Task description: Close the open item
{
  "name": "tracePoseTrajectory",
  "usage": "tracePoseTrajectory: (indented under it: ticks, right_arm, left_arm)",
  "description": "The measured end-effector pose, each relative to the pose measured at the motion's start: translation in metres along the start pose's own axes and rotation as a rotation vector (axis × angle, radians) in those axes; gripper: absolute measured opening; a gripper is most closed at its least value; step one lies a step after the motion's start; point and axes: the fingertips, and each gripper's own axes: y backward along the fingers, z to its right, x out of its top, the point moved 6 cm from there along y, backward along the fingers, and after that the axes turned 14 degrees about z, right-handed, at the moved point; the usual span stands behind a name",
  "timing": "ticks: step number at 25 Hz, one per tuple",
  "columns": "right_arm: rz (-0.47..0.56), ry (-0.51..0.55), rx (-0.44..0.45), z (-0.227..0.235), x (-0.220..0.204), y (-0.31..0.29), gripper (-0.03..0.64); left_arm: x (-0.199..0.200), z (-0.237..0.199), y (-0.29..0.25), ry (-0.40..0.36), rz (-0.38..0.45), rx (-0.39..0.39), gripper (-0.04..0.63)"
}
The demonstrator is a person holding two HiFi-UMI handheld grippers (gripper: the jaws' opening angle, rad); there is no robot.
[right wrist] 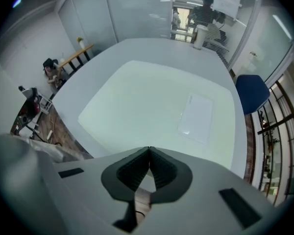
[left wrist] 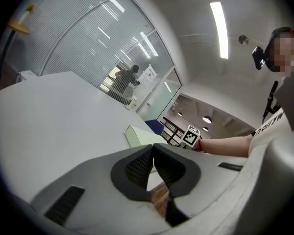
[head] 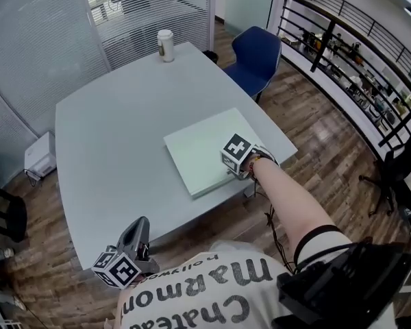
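A flat pale green folder-like item (head: 207,151) lies closed on the grey table (head: 109,136), close to its near right edge. In the right gripper view the item (right wrist: 152,102) fills the middle, with a paler rectangular label (right wrist: 196,117) on its lid. My right gripper (head: 231,162) hovers at the item's near right edge; its jaws (right wrist: 149,150) are shut with nothing between them. My left gripper (head: 142,222) is held low by the person's body, off the table's front edge. It is shut and empty (left wrist: 153,146), and the item (left wrist: 139,136) shows beyond it.
A white cup (head: 166,45) stands at the table's far edge. A blue chair (head: 257,57) sits behind the far right corner. A black railing (head: 342,53) runs along the right, and a small white box (head: 40,155) rests on the floor at left.
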Motion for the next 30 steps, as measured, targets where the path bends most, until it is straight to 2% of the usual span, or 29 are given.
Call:
tracePoseTrajectory:
  ticks: [7,10,12,14,18,21,24,26,28,30]
  right_arm:
    - [0.341,-0.165,-0.085,-0.002,-0.021,0.013,-0.003]
    - [0.597,-0.311,-0.161,0.007,-0.037,0.038,-0.003]
    - [0.763,-0.445,-0.112,0.006,-0.055,0.059,-0.003]
    - [0.860,-0.512,-0.027,0.002,-0.079,0.082,-0.003]
    - [0.916,-0.540,0.055,-0.003,-0.139,0.131,-0.003]
    - [1.003,-0.531,0.095,-0.002,-0.175,0.162,-0.003]
    - [1.115,-0.523,0.180,-0.004,-0.190,0.188,-0.003]
    - [1.163,-0.478,0.228,-0.015,-0.199,0.202,-0.003]
    - [1.164,-0.431,0.243,-0.026,-0.217,0.212,-0.003]
    - [1.107,-0.406,0.251,-0.032,-0.239,0.217,-0.003]
  left_arm:
    - [0.002,0.012,0.009,-0.029,0.008,0.002,0.005]
    - [-0.002,0.028,0.008,-0.052,0.005,-0.009,0.005]
    - [-0.006,0.042,0.005,-0.071,0.022,-0.002,0.005]
    - [-0.014,0.059,0.001,-0.086,0.049,0.011,0.005]
    - [-0.046,0.097,-0.002,-0.072,0.073,0.012,0.005]
    - [-0.078,0.129,0.000,-0.053,0.080,0.023,0.005]
    - [-0.104,0.161,0.002,-0.051,0.073,0.023,0.005]
    - [-0.119,0.180,0.009,-0.043,0.064,0.018,0.005]
    - [-0.137,0.199,0.020,-0.039,0.059,0.019,0.005]
    - [-0.155,0.217,0.031,-0.042,0.076,0.021,0.005]
